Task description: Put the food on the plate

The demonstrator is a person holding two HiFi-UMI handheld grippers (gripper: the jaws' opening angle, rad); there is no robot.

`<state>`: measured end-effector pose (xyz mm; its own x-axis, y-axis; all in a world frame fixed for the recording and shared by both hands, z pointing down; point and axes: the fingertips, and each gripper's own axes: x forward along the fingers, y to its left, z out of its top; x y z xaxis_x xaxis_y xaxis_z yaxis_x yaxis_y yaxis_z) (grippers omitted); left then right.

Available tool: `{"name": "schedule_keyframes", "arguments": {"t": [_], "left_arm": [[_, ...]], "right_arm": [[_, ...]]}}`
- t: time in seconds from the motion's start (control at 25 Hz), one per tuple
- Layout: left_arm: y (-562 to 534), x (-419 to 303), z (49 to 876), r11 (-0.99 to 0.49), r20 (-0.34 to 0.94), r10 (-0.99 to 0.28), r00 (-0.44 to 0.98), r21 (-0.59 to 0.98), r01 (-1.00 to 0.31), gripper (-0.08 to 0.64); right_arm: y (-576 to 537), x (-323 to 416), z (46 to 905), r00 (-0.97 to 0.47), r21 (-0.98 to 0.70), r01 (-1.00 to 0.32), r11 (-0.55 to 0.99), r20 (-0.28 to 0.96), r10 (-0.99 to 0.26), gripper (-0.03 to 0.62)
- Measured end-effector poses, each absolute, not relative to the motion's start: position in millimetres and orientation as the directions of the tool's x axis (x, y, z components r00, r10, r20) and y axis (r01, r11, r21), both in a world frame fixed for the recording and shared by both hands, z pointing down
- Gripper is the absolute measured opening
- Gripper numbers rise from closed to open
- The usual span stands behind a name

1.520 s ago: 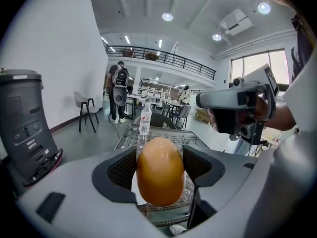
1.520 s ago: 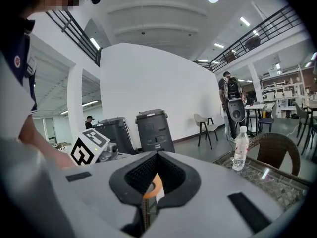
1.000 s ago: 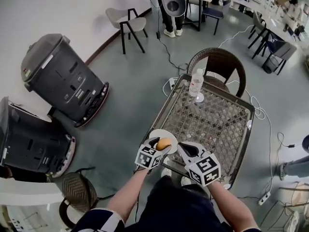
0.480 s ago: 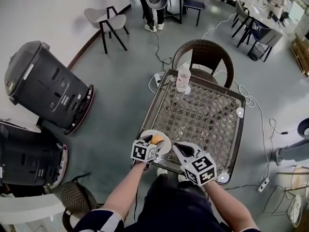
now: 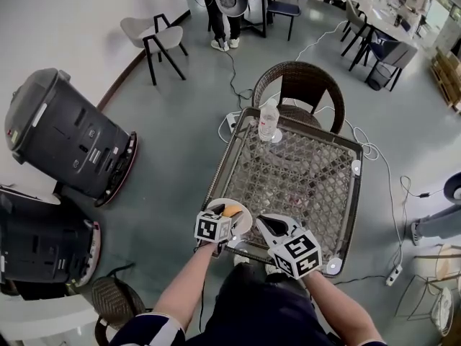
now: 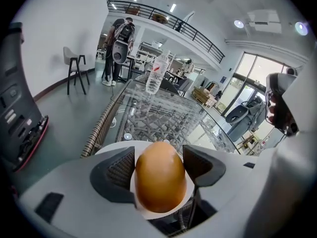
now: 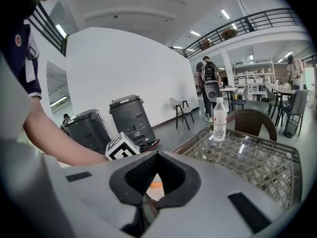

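Observation:
An orange-brown egg-shaped food [image 6: 159, 180] sits between the pads of my left gripper [image 6: 159, 165], which is shut on it. Right under it lies the white plate [image 6: 111, 147], at the near left corner of the table; whether the food touches the plate I cannot tell. In the head view the food [image 5: 230, 210] is half hidden behind the left gripper [image 5: 230, 219], over the plate [image 5: 245, 217]. My right gripper [image 5: 263, 222] hangs just right of the plate, shut and empty. In its own view the right gripper [image 7: 155, 172] points toward the plate.
The glass-topped wicker table [image 5: 310, 179] carries a clear water bottle [image 5: 268, 121] at its far left corner. A wicker chair [image 5: 302, 85] stands behind it. Two grey bins [image 5: 65, 135] are on the floor to the left. Cables and a power strip lie around the table.
The left gripper stays shut on the food over the plate, which its marker cube now hides more. The head view has shifted. The right gripper keeps its place beside the plate.

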<state>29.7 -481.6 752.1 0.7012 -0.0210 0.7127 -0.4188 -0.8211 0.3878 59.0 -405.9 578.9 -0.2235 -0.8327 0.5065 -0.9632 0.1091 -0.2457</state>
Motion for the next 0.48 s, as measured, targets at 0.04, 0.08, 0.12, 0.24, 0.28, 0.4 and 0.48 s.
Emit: {"name": "schedule_keyframes", "arguments": {"t": [0.04,0.08,0.12,0.24,0.28,0.4,0.48], "left_arm": [[-482.4,29.3,752.1,-0.823,0.718,-0.031,0.696,0.376,-0.425,0.298],[-483.4,28.8,751.4,-0.825,0.721,-0.041,0.691,0.366,-0.43,0.298],[-484.6,28.1,750.5,-0.827,0.724,-0.052,0.688,0.355,-0.436,0.298],[-489.0,24.1,747.3,-0.83,0.731,-0.099,0.675,0.314,-0.461,0.299],[-489.0,23.1,745.4,-0.829,0.732,-0.11,0.673,0.305,-0.468,0.299],[-486.4,19.9,735.6,-0.822,0.724,-0.142,0.675,0.293,-0.488,0.299],[-487.7,16.7,721.6,-0.814,0.708,-0.186,0.681,0.277,-0.51,0.299]], "right_arm": [[-405.7,59.4,578.2,-0.225,-0.245,-0.963,0.111,0.505,-0.834,0.003],[-405.7,60.2,577.5,-0.226,-0.245,-0.963,0.113,0.503,-0.834,0.003],[-405.8,61.3,577.0,-0.226,-0.245,-0.963,0.114,0.501,-0.835,0.003],[-406.3,66.0,574.6,-0.23,-0.246,-0.962,0.119,0.49,-0.841,0.003],[-406.2,67.9,573.4,-0.232,-0.247,-0.961,0.122,0.485,-0.843,0.003],[-406.8,74.3,568.8,-0.242,-0.249,-0.959,0.136,0.467,-0.85,0.003],[-409.3,80.0,564.1,-0.247,-0.25,-0.957,0.144,0.452,-0.857,0.003]]}}
